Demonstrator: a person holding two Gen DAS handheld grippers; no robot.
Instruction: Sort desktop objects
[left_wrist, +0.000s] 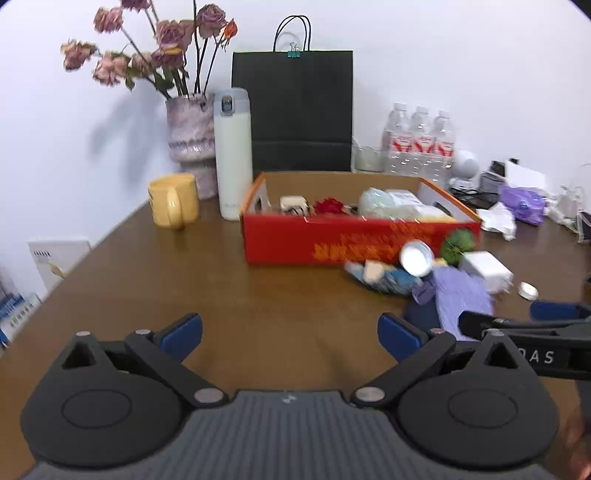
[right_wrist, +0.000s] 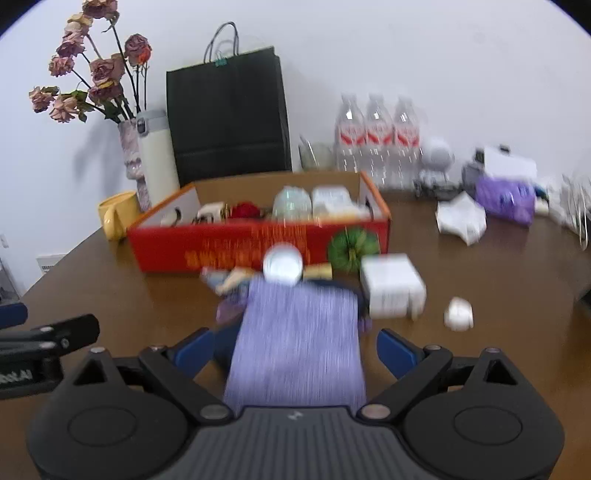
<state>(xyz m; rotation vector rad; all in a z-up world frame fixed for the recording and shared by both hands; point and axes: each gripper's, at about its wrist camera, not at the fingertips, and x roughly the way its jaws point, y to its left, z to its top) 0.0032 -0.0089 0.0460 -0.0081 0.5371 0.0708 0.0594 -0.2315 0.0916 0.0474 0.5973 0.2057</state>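
A red cardboard box (left_wrist: 288, 240) stands open on the brown table, with a red flower, a white plug and clear packets inside. In front of its right end lie a purple tissue pack (right_wrist: 299, 332), a white charger (right_wrist: 391, 291), a round silvery tin (right_wrist: 282, 266), a green pompom (right_wrist: 352, 245), a blue snack packet (left_wrist: 384, 278) and a small white cap (right_wrist: 458, 314). My right gripper (right_wrist: 295, 350) is open, its blue pads either side of the purple pack without pressing it. My left gripper (left_wrist: 290, 332) is open over bare wood, left of the pile.
At the back left stand a yellow mug (left_wrist: 173, 201), a white thermos (left_wrist: 232, 155) and a vase of dried roses (left_wrist: 190, 144). A black paper bag (left_wrist: 291, 110) and three water bottles (left_wrist: 421, 144) line the wall. Crumpled paper (right_wrist: 461, 218) and a purple wipes pack (right_wrist: 504, 199) lie at the right.
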